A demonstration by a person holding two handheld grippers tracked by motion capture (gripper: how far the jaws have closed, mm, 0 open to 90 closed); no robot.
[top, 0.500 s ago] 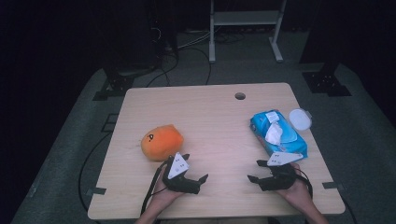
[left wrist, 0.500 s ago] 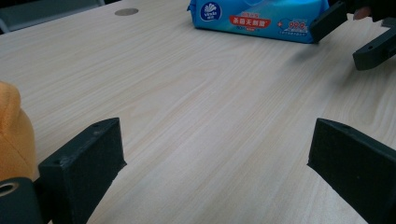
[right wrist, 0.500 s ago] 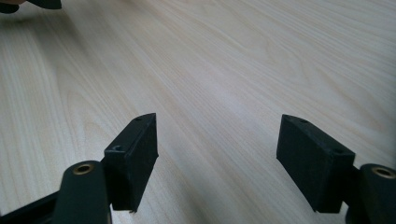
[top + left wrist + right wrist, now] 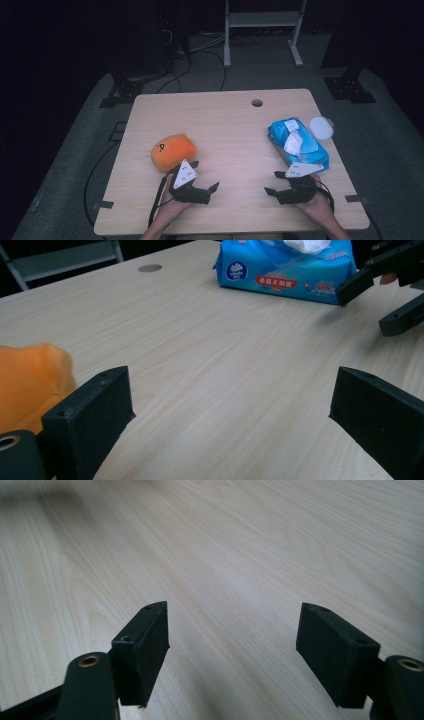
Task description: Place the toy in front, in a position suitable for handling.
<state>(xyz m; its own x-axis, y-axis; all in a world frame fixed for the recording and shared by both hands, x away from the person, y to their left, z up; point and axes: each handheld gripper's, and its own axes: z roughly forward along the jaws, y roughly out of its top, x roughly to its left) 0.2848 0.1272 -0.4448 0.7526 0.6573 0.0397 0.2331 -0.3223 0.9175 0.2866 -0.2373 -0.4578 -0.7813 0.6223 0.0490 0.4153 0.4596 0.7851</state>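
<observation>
An orange plush toy (image 4: 172, 150) lies at the table's left front, and its edge shows at the left of the left gripper view (image 4: 27, 382). A blue wet-wipes pack (image 4: 297, 142) with a tissue sticking out lies at the right (image 4: 285, 270). My left gripper (image 4: 206, 176) rests low on the table just in front of the plush, jaws open and nothing between them (image 4: 235, 405). My right gripper (image 4: 272, 183) sits in front of the pack, also open over bare wood (image 4: 232, 640). The two grippers point toward each other.
A round white lid (image 4: 321, 126) lies right of the pack. The wooden table (image 4: 225, 130) has a cable hole (image 4: 257, 103) near its far edge. Beyond the table are a dark floor, cables and a metal stand (image 4: 260, 30).
</observation>
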